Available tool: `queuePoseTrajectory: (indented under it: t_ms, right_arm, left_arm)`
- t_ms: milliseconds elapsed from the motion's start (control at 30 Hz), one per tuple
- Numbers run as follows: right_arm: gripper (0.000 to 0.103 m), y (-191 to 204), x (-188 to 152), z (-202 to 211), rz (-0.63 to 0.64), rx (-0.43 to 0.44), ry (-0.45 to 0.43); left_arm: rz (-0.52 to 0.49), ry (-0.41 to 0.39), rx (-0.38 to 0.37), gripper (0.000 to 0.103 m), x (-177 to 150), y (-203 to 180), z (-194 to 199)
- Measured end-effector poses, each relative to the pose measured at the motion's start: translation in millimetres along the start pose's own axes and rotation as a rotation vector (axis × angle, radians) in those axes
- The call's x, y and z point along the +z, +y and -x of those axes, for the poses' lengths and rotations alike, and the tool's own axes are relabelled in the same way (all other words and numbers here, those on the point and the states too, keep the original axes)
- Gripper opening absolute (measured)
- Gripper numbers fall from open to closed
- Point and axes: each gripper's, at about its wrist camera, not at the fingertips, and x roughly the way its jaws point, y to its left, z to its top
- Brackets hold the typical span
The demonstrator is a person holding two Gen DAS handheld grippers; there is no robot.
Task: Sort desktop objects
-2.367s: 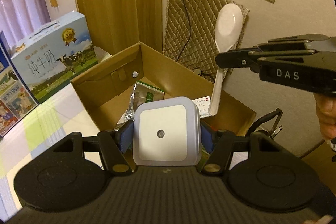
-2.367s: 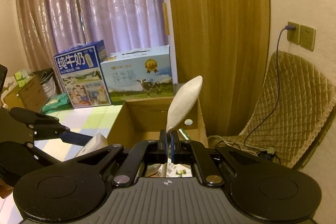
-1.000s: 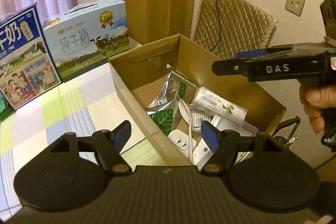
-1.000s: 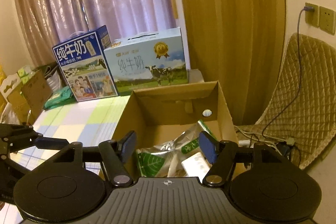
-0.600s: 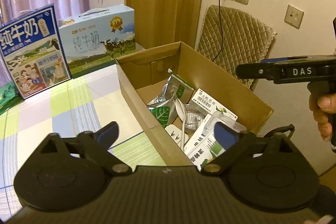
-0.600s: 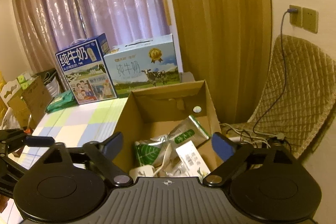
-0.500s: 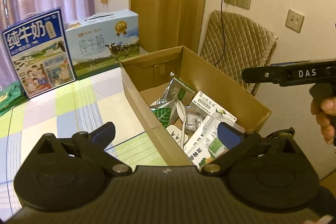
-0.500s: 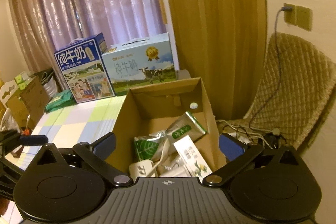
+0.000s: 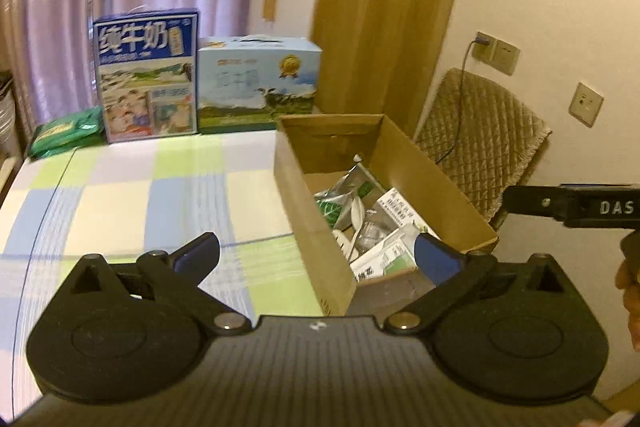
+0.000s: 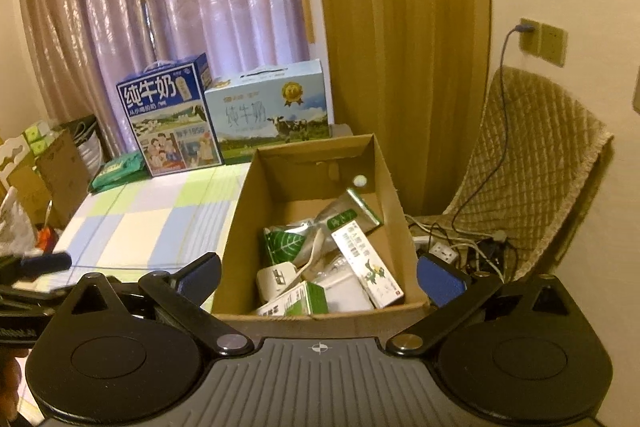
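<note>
My left gripper [image 9: 316, 253] and right gripper [image 10: 318, 277] both hang spread wide, empty. The open brown cardboard box [image 10: 390, 183] lies ahead of my right fingers, long axis running far, white plastic spoon [image 10: 312, 253] inside. The checked tabletop [image 9: 132, 195] looks bare, I think.

Left wrist view looks forward over the checked tablecloth [image 9: 160, 195], with the cardboard box [image 9: 304, 211] right of centre; right wrist view looks down into the same cardboard box [image 10: 240, 227] from nearer; both share the milk cartons [image 9: 148, 75] and curtain behind.
</note>
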Motion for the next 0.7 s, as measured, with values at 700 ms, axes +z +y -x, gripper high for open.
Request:
queuePoseTrajectory:
  t_ms: [700]
  right_arm:
    - [0.101, 11.3, -56.0, 23.5, -0.054, -0.037, 0.1]
  left_arm:
    - [0.01, 0.016, 0.015, 0.102, -27.9, -7.7, 41.7]
